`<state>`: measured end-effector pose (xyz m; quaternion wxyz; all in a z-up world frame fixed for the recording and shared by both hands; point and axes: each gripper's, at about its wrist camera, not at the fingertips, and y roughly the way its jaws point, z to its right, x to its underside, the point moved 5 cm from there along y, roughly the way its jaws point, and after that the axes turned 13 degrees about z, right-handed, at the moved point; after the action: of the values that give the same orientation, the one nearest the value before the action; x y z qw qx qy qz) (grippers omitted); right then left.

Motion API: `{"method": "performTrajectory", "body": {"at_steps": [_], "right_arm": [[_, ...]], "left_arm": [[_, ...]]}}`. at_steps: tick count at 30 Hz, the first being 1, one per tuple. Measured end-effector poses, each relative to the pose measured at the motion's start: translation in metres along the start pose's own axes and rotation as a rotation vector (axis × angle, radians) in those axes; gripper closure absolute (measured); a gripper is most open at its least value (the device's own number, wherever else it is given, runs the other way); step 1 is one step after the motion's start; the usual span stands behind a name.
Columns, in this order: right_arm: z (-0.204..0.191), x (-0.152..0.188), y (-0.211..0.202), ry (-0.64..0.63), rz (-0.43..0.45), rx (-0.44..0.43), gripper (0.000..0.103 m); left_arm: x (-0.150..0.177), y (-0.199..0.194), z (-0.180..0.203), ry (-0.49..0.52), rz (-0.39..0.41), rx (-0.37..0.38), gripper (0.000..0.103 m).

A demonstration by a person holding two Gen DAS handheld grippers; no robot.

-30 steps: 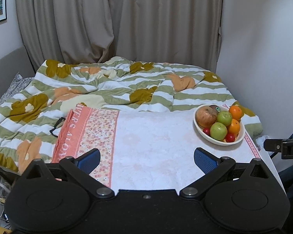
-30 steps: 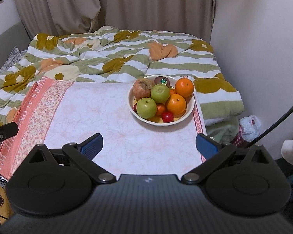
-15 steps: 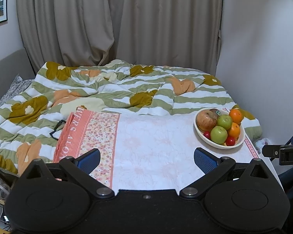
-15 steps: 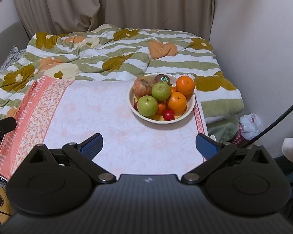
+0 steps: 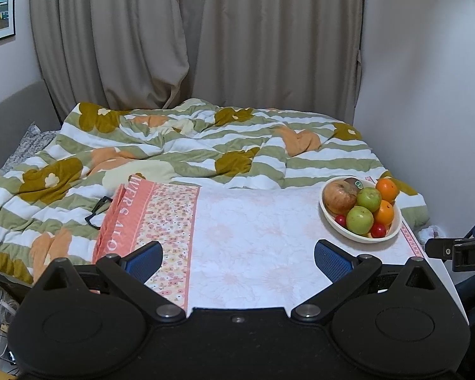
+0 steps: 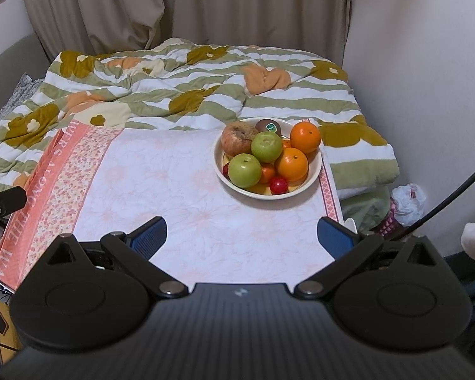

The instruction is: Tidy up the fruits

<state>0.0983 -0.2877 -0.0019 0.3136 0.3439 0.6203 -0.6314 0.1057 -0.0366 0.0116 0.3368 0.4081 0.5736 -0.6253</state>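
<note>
Both hand-held grippers, left (image 5: 237, 258) and right (image 6: 241, 232), hang empty with jaws wide apart over the near edge of the bench (image 6: 186, 196). The fruit sits piled in a bowl (image 6: 313, 177) at the far right. Best to take a top fruit, such as the near green apple (image 6: 245, 170), so nothing rolls. A floral cloth (image 5: 161, 215) covers the bench; behind lie a quilted bed (image 5: 180, 145) and curtains (image 5: 190, 38).
</note>
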Motion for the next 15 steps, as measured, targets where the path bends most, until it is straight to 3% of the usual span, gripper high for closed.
{"method": "performTrajectory", "body": {"at_steps": [15], "right_arm": [[-0.0014,-0.0004,0.0004,0.001,-0.002,0.000,0.000]], "left_arm": [[0.0007,0.0002,-0.0027,-0.003,-0.001,-0.001,0.000]]}}
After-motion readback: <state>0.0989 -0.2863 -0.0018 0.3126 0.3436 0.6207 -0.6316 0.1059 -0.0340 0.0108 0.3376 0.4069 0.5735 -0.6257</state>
